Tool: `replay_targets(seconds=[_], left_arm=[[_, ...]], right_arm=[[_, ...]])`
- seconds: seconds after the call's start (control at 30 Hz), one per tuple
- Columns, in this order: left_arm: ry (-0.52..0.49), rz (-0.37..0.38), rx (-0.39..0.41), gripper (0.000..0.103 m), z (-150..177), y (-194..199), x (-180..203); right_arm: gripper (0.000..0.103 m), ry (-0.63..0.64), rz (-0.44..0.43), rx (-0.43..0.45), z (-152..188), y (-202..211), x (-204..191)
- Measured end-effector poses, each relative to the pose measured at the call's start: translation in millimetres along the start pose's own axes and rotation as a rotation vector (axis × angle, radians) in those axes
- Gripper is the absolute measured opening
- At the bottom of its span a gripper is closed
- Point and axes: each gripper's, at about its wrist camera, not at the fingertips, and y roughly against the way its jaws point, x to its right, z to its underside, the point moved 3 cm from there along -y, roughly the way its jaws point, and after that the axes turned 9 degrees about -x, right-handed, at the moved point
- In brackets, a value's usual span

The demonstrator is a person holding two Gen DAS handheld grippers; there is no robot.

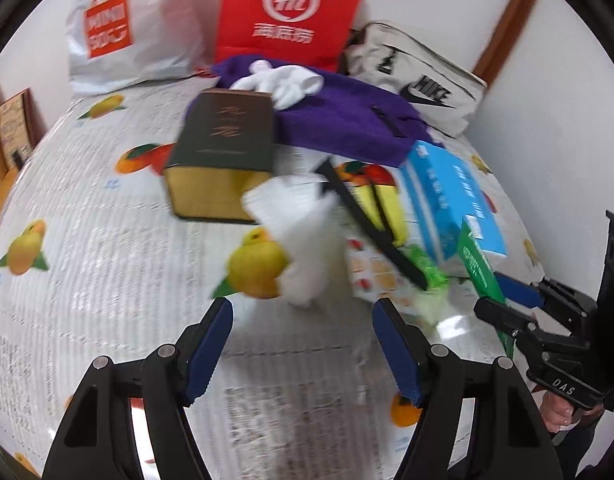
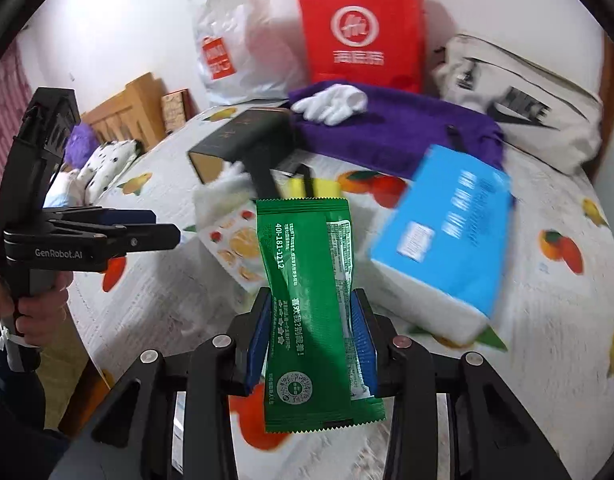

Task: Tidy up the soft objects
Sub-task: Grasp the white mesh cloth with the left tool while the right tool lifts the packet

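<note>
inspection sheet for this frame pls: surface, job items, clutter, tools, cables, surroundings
Surface: bed with fruit-print quilt.
Job's things: green sachet; white gloves on purple towel; white tissue wad; blue tissue pack.
Clutter: dark box, red bag, white plastic bag, Nike bag.
Grippers: right tool shut on the green sachet; left tool open, nothing between its pads.
Cables: nothing seen.
Surroundings: white wall, wooden bed frame.
</note>
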Motion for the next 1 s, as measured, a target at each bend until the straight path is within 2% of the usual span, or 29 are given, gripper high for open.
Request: replay_targets(seconds=[0.1, 0.23, 0.37, 0.43, 0.5, 0.57, 0.7, 0.8, 1.0], left_arm=[[-0.041, 0.008, 0.019, 0.071, -3.8, -1.8, 14.6], [-0.035, -0.042, 0.044, 0.071, -11.7, -3.2, 14.1], [0.029, 0.006, 0.052, 0.07, -25.0, -5.6, 3.4], [0.04, -0.006, 0.043, 0.063, -30.7, -11.6, 0.7], [0.049, -0.033, 0.025, 0.047, -33.3, -19.5, -1.3], [0.059, -0.027, 0.01, 0.037, -34.0, -26.5, -2.3], [0.042, -0.018, -0.011, 0.022, -33.4, -34.3, 2.3], [0.035, -0.017, -0.001, 0.013, -30.6, -25.8, 5.0], [0.034, 0.024, 0.047, 0.01, -24.9, 2.1, 3.6]], right_arm=[[0.039, -0.033, 0.007, 0.0, 14.7, 7.3, 11.5], [0.039, -0.058, 0.03, -0.013, 34.0, 12.0, 23.0], [0.039, -0.097, 0.029, -0.032, 50.6, 9.6, 36.8], [0.039, -0.115, 0.022, -0.043, 55.7, 6.2, 41.4], [0.039, -0.12, 0.021, -0.047, 58.1, 3.6, 43.4], [0.039, -0.123, 0.02, -0.045, 59.3, 3.5, 44.7], [0.039, -0.131, 0.014, -0.042, 58.7, 3.3, 46.8], [0.039, -0.134, 0.009, -0.049, 58.0, 1.3, 47.7], [0.039, -0.136, 0.022, -0.062, 56.9, -3.6, 47.0]])
